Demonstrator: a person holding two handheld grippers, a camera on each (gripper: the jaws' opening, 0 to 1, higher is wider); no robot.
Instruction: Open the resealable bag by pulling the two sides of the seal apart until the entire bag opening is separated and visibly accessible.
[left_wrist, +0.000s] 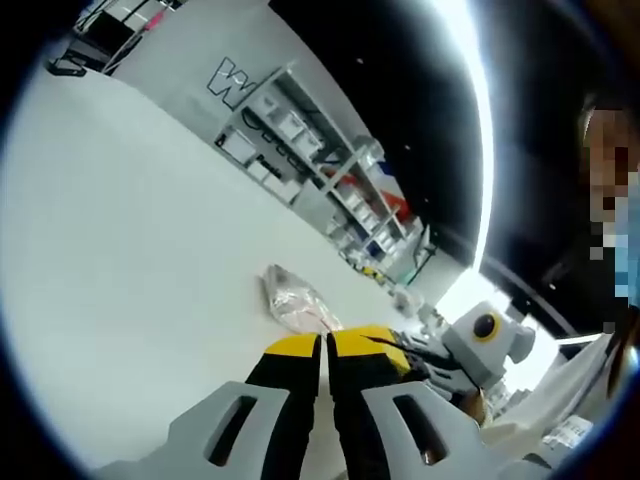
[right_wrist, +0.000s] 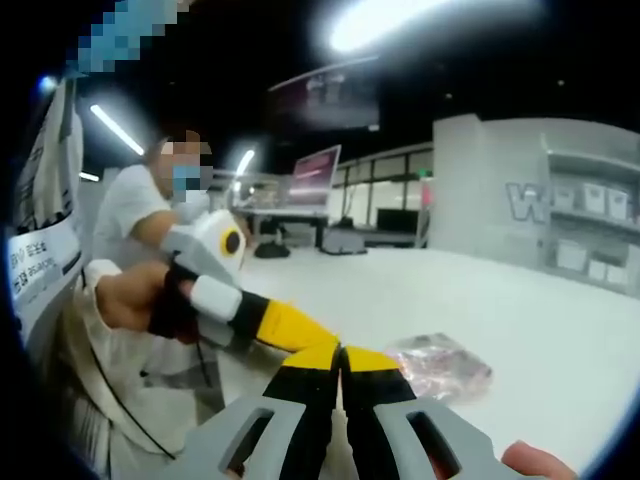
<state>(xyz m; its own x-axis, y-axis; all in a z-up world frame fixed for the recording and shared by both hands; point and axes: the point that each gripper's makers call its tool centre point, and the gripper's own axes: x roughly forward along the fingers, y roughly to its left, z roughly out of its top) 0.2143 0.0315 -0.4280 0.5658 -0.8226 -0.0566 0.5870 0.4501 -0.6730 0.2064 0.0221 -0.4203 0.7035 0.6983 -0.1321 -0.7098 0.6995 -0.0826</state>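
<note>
A clear resealable bag (left_wrist: 293, 300) with pinkish contents lies on the white table (left_wrist: 130, 260). In the left gripper view my left gripper (left_wrist: 326, 345) has its yellow-tipped jaws pressed together, and the bag's near edge runs right into the tips. My right gripper (left_wrist: 415, 358) comes in from the right, its dark fingers touching my left jaw tip. In the right gripper view my right gripper (right_wrist: 340, 352) is shut, with the bag (right_wrist: 440, 365) just right of its tips. My left gripper (right_wrist: 318, 350) meets those tips from the left. Whether bag film lies between the right jaws is hidden.
Grey shelving (left_wrist: 320, 170) with boxes stands along the table's far side. A person in a white top (right_wrist: 135, 215) stands close on the left, a hand (right_wrist: 125, 295) on the left gripper. Desks and a monitor (right_wrist: 315, 175) lie farther back.
</note>
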